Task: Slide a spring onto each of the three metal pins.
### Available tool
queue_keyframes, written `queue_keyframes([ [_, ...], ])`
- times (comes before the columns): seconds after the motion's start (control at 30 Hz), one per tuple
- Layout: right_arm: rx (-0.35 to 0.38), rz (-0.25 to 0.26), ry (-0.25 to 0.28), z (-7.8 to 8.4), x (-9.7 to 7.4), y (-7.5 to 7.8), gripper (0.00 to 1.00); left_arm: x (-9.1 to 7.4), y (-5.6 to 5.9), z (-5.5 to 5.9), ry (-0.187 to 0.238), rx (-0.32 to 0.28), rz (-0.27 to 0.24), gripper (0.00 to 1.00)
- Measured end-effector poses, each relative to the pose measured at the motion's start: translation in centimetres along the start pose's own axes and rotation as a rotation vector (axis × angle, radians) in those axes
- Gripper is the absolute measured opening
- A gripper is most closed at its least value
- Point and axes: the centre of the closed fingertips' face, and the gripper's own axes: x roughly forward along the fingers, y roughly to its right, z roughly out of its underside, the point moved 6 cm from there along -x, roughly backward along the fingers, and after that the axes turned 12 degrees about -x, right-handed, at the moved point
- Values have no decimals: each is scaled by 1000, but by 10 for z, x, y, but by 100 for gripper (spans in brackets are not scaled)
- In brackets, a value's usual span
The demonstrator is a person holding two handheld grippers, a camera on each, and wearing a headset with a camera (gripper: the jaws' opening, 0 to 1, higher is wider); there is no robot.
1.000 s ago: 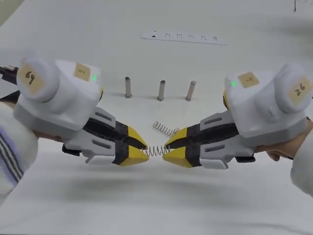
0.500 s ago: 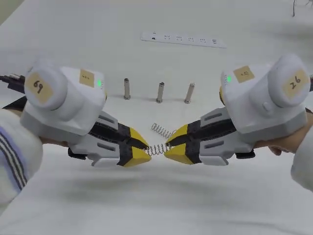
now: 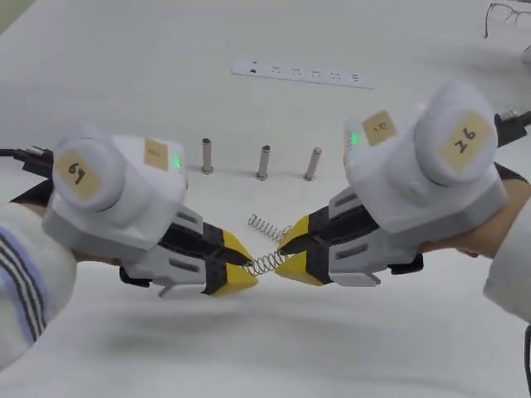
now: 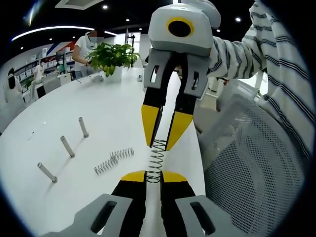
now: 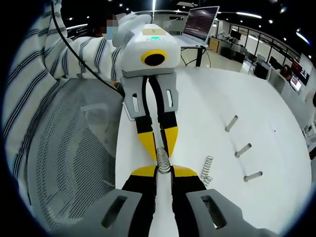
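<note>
Between left gripper (image 3: pixel 246 264) and right gripper (image 3: pixel 283 249): coiled wire spring (image 3: pixel 265 263), both ends pinched.

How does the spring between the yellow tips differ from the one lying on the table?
The held spring is pinched at both ends, by the left gripper and the right gripper; the loose spring lies untouched on the table. The held spring runs between the grippers; the loose spring lies nearer the three pins. Both are thin metal coils.
</note>
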Motion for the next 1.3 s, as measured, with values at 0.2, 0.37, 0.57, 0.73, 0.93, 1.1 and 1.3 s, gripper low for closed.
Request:
queue_keyframes([
  [0.2,-9,2,-31,-2,-3,0,7,1,2,-1,18,-9,-10,1],
  [0.37,-20,-13,-55,-6,-4,-1,7,2,4,-1,38,-7,-15,1],
  [0.57,-58,-36,-88,-9,-6,-1,7,4,7,0,66,10,-27,1],
  [0.73,-80,-53,-106,-12,-7,-2,7,6,9,-1,82,5,-25,1],
  [0.93,-102,-50,-140,-13,-9,4,7,11,5,-6,101,13,-31,1],
  [1.1,-83,-52,-157,-11,-13,10,7,10,2,-10,119,16,-37,1],
  [1.3,-102,-65,-170,-11,-13,11,8,12,1,-11,125,22,-45,1],
])
